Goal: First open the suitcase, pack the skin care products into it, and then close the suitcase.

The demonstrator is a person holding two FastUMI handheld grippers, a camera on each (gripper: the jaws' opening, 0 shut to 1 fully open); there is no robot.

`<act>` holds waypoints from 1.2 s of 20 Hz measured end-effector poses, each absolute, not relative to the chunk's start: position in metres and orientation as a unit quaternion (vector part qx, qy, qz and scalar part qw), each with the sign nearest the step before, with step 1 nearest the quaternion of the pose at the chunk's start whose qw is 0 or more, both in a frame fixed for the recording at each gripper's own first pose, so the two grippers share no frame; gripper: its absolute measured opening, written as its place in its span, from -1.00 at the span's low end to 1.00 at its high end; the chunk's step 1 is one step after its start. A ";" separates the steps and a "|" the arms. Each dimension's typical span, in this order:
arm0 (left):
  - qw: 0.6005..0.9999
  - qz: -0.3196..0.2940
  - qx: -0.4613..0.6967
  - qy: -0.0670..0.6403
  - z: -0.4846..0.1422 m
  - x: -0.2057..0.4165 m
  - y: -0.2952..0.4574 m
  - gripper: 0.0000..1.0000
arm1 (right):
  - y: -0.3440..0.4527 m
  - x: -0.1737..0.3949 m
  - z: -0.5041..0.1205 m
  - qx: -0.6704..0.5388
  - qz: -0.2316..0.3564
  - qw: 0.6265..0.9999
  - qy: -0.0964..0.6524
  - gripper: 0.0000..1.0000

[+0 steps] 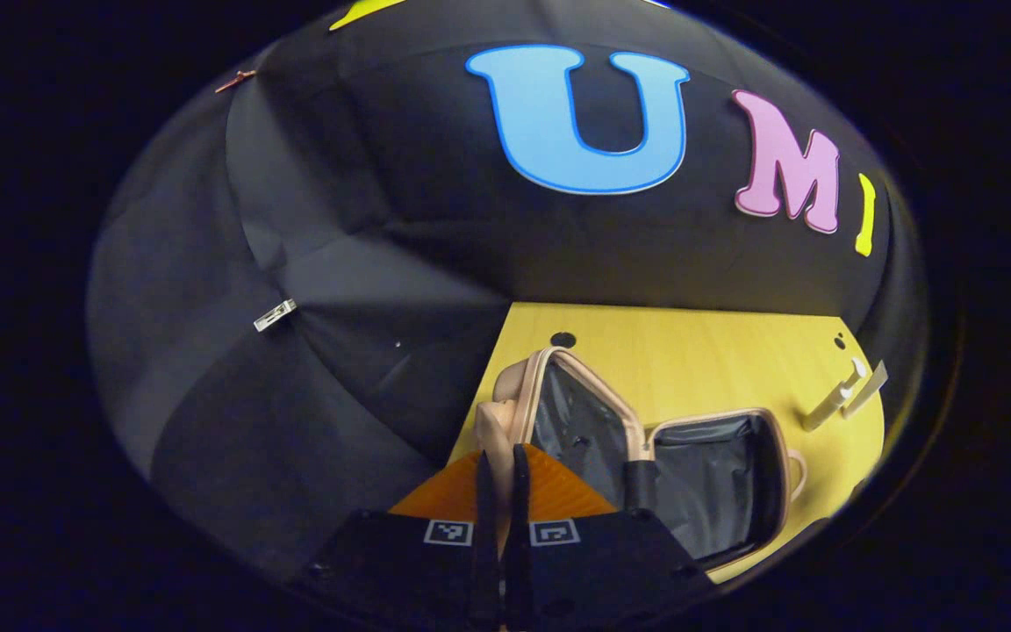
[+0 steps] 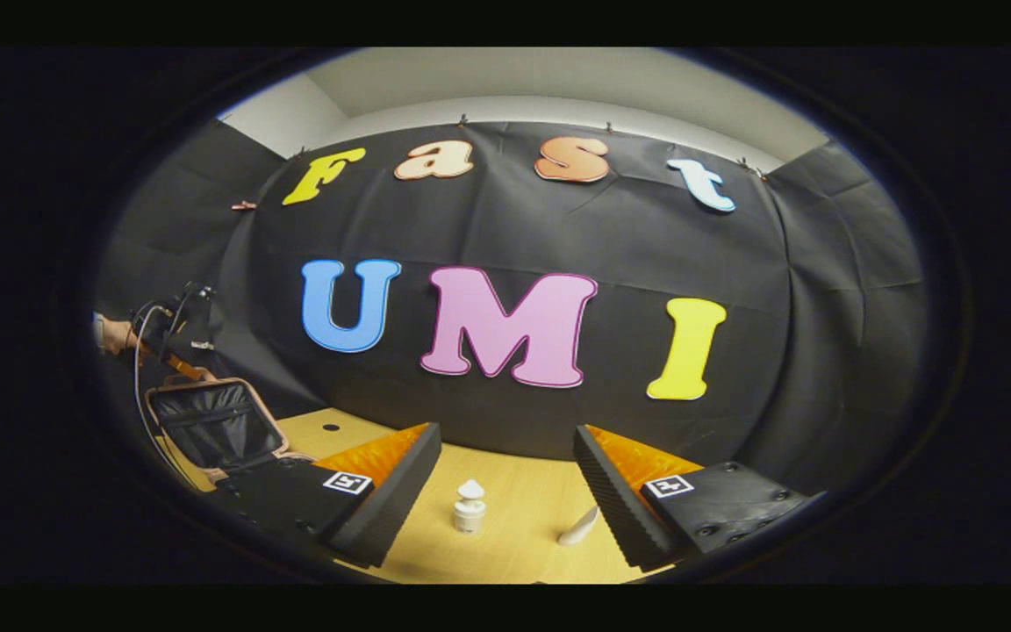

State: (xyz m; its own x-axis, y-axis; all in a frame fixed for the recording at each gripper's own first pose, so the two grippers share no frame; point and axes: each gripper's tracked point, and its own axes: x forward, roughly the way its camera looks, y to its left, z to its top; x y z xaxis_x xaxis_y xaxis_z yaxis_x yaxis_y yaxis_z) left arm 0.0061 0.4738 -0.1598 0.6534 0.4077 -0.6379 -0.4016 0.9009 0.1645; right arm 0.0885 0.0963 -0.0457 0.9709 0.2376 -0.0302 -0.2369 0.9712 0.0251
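The pink suitcase (image 1: 646, 439) lies open on the yellow table (image 1: 699, 351), showing its dark lining. Its lid (image 1: 571, 412) is raised, and my left gripper (image 1: 501, 456) is shut on the lid's pink rim. In the right gripper view the lid (image 2: 211, 426) stands upright at the far left, with a hand (image 2: 111, 335) holding that gripper at its top edge. A small white bottle (image 2: 469, 507) stands between the fingers of my right gripper (image 2: 505, 432), which is open. A white tube (image 2: 577, 527) lies beside the bottle. The two products (image 1: 839, 399) also lie beyond the suitcase.
The black cloth wall (image 2: 505, 219) closes off the back and sides of the table (image 2: 514, 549). A round hole (image 1: 562, 339) sits in the tabletop near the suitcase. A cable (image 2: 141, 386) hangs from the left gripper beside the lid.
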 end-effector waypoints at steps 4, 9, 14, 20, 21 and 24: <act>0.895 0.223 -0.015 0.385 -0.224 -0.006 0.537 -0.82 | 0.121 0.089 -0.051 0.001 0.105 0.994 0.035 0.93; 0.880 0.207 -0.040 0.426 -0.297 -0.010 0.558 -0.80 | 0.130 0.096 -0.054 -0.015 0.081 0.995 0.056 0.93; 0.859 0.234 -0.064 0.451 -0.334 -0.023 0.573 -0.54 | 0.131 0.097 -0.063 -0.008 0.071 0.994 0.084 0.92; 0.909 0.221 -0.002 0.354 -0.269 -0.006 0.572 0.64 | 0.130 0.098 -0.068 0.004 0.062 0.994 0.085 0.92; 0.922 0.225 0.008 0.316 -0.249 0.003 0.561 0.98 | 0.130 0.098 -0.067 0.004 0.062 0.995 0.081 0.92; 0.958 0.192 0.011 0.214 -0.182 0.021 0.487 0.94 | 0.122 0.101 -0.064 -0.006 0.056 0.996 0.064 0.93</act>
